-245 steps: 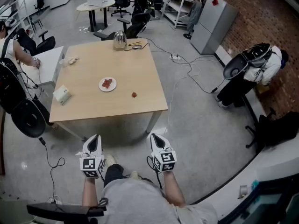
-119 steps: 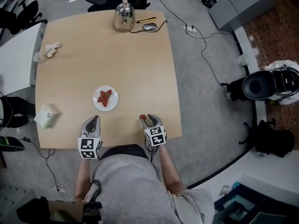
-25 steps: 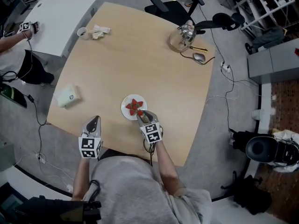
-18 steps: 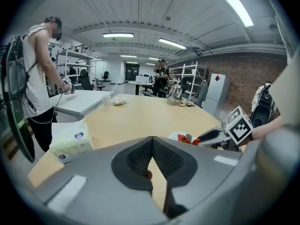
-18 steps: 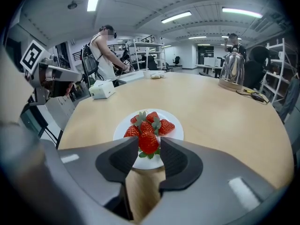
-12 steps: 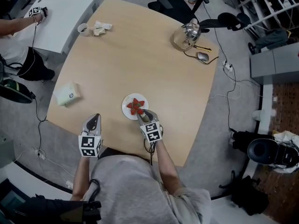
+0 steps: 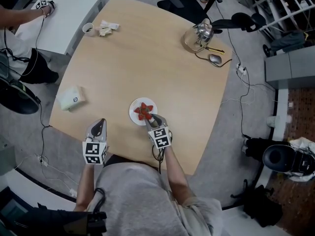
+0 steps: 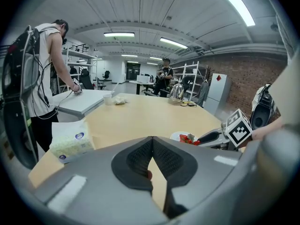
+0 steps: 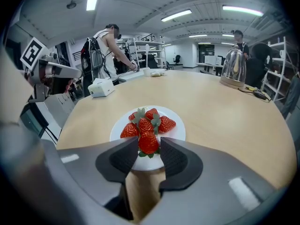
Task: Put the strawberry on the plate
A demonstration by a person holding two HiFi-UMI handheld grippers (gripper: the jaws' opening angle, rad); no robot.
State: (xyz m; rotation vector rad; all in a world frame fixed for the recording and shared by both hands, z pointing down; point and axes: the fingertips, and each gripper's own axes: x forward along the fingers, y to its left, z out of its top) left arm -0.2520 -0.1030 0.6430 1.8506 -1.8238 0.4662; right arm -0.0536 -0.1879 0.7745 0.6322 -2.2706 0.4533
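A white plate (image 9: 176, 134) with several red strawberries (image 9: 146, 119) lies on the wooden table (image 7: 147, 58) near its front edge. My right gripper (image 9: 149, 143) is at the plate's near rim, shut on one more strawberry (image 9: 148, 142) held between its pads just above the plate. In the head view this gripper (image 7: 153, 120) touches the plate (image 7: 134, 113) from the near side. My left gripper (image 7: 99, 127) hovers over the table's front edge, left of the plate, shut with nothing in it; its pads (image 8: 140, 156) meet at the tips.
A tissue pack (image 7: 71, 98) lies at the table's left edge. A glass kettle (image 7: 197, 36), a mouse (image 7: 214, 59), a cup (image 7: 89, 28) and crumpled paper (image 7: 107, 27) sit at the far side. A white side table (image 7: 64, 18) and a person stand to the left.
The head view has shifted a little. My right gripper stays at the plate's near rim with the strawberry in it, and the left gripper has not moved.
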